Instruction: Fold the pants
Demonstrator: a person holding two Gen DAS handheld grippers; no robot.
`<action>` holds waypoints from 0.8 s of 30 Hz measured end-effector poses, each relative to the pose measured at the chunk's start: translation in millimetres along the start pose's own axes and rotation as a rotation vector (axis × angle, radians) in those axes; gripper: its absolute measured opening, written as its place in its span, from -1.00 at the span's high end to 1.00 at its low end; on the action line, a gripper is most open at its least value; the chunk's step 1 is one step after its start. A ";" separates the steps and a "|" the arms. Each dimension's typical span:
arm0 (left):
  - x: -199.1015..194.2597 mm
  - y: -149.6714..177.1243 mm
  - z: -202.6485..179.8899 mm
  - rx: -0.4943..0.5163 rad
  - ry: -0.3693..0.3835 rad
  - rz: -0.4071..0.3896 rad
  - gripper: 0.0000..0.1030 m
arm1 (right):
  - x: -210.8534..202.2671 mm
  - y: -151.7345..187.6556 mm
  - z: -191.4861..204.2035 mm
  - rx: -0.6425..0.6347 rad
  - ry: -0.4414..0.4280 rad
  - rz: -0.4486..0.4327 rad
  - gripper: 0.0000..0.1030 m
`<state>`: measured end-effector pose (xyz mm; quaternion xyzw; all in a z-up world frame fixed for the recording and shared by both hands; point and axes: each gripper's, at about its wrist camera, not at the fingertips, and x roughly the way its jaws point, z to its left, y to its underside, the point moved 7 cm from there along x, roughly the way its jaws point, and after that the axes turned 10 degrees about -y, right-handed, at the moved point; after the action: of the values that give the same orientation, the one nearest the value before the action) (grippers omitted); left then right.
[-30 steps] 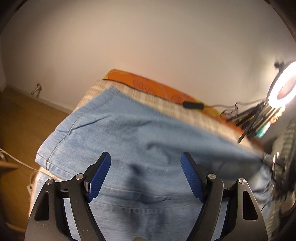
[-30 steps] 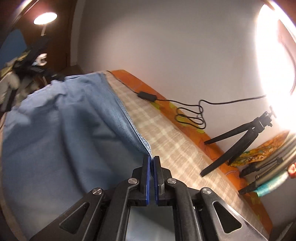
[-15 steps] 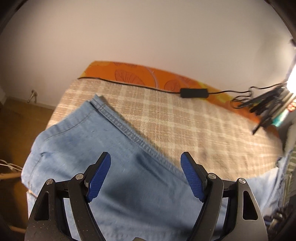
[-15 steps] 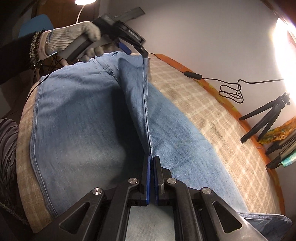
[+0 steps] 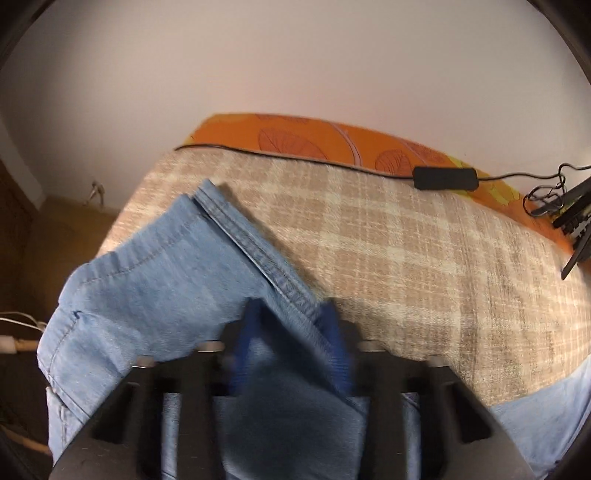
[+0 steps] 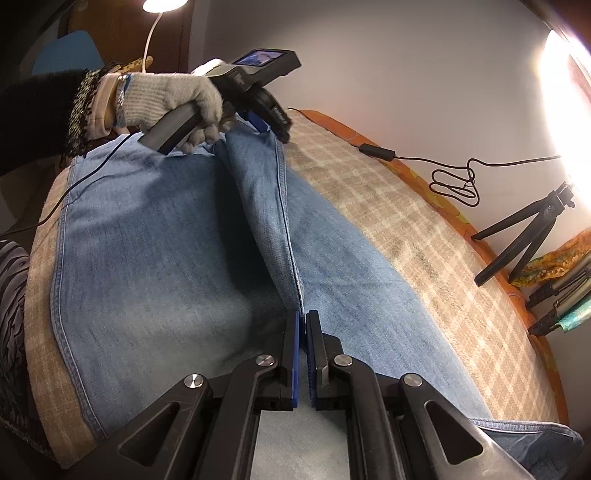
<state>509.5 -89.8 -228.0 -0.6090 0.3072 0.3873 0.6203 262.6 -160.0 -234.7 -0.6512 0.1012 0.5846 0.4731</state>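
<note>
While your right claw [image 6: 301,325] pinches the seam of the pants [image 6: 155,243] at 6 o'clock, your left claw [image 5: 291,332] looks about to squeeze the same seam toward 12, so the raised fold runs straight over the bed [image 6: 424,251].

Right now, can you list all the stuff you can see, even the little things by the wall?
pants: one, light blue denim, spread on the bed, seam edge lifted
blanket: one, beige plaid, covering the bed
sheet: one, orange with leaf print, along the wall side
cable: one, black with an inline box, looped by the wall
tripod: one, black, on the bed's far edge
lamp: one, white, lit, top left in the right wrist view
left gripper: one, black with blue pads, closing on the pants seam, blurred
right gripper: one, black with blue pads, shut on the pants seam
gloved hand: one, white knit, holding the left gripper
</note>
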 end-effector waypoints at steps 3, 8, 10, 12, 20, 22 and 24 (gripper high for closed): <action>-4.2 6.8 11.9 -0.058 0.088 -0.002 0.83 | -1.7 -3.5 -7.8 0.024 0.013 -0.011 0.97; -22.6 15.1 26.8 -0.065 0.129 -0.043 0.87 | -11.9 -12.7 -19.6 0.058 0.044 -0.047 0.97; -37.6 16.5 33.0 -0.088 0.146 -0.077 0.88 | -16.6 -15.0 -18.9 0.053 0.058 -0.050 0.98; -51.8 15.2 40.7 -0.111 0.162 -0.107 0.89 | -20.7 -15.5 -17.7 0.050 0.066 -0.051 1.00; -119.6 22.3 84.1 -0.197 0.265 -0.229 0.90 | -60.9 -21.8 -13.7 0.067 0.108 -0.099 1.00; -138.9 39.7 94.6 -0.215 0.289 -0.256 0.89 | -63.8 -19.4 -13.3 0.078 0.093 -0.094 1.00; -150.6 60.9 99.7 -0.218 0.314 -0.271 0.89 | -61.2 -12.6 -14.0 0.124 0.064 -0.072 0.78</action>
<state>371.4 -9.3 -124.2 -0.7610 0.2715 0.2318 0.5417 262.5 -189.4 -177.8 -0.6425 0.1286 0.5385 0.5298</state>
